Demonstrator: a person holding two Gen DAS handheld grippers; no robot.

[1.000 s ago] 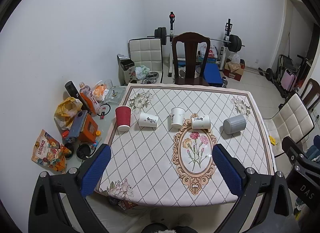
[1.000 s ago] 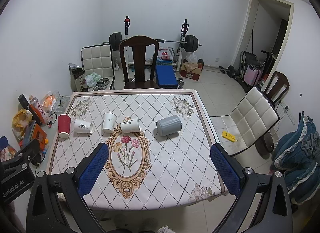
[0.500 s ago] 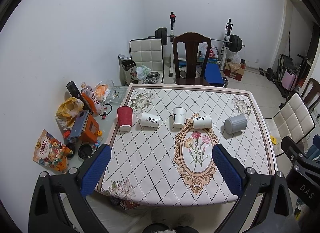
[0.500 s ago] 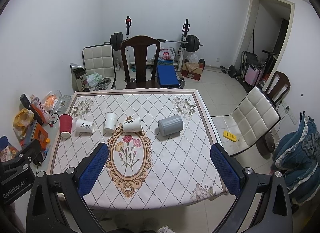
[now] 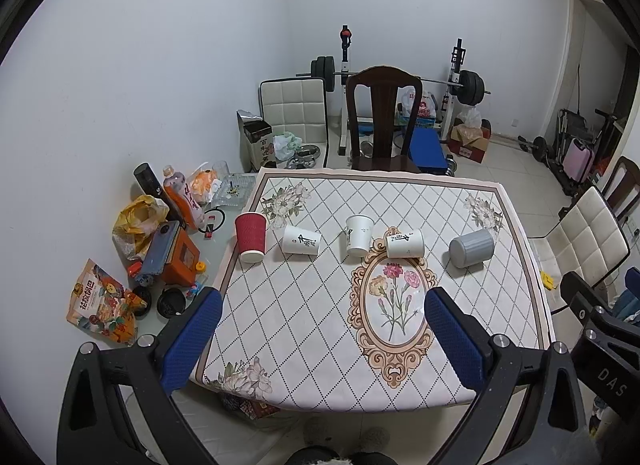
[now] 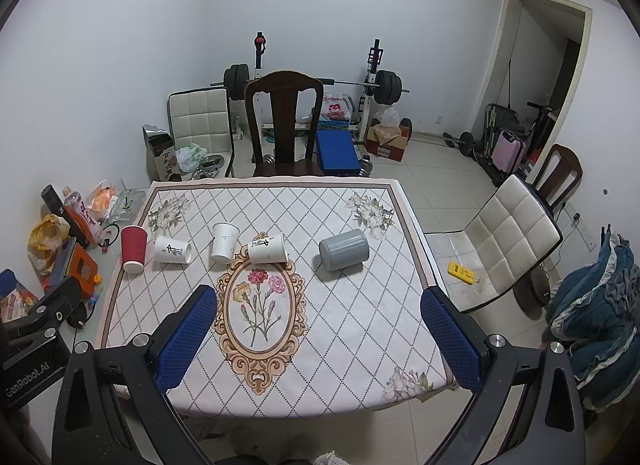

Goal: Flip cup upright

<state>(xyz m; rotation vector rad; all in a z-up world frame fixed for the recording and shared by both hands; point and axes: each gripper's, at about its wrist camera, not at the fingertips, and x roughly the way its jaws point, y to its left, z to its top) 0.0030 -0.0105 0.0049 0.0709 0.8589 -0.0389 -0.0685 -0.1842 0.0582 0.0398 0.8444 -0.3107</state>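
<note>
Left gripper is hanging above the near edge of the table, blue pads spread wide, gripping nothing. Five cups are sitting in a row across the quilted floral tablecloth, well beyond the fingertips. Red ribbed cup is standing mouth-down at the left edge. White printed cup is lying on its side just beside it. Next white cup is standing inverted, wide end down. Another white printed cup is lying on its side, touching the oval flower medallion's top. Grey ridged cup is lying on its side farthest right. Dark wooden chair is standing at the far side.

Right gripper is likewise hovering over the near table edge, jaws fully apart and empty. Same row is showing: red cup, tipped white cup, inverted white cup, tipped white cup, grey cup on its side, apart from the rest. White padded chair is sitting to the right.
</note>
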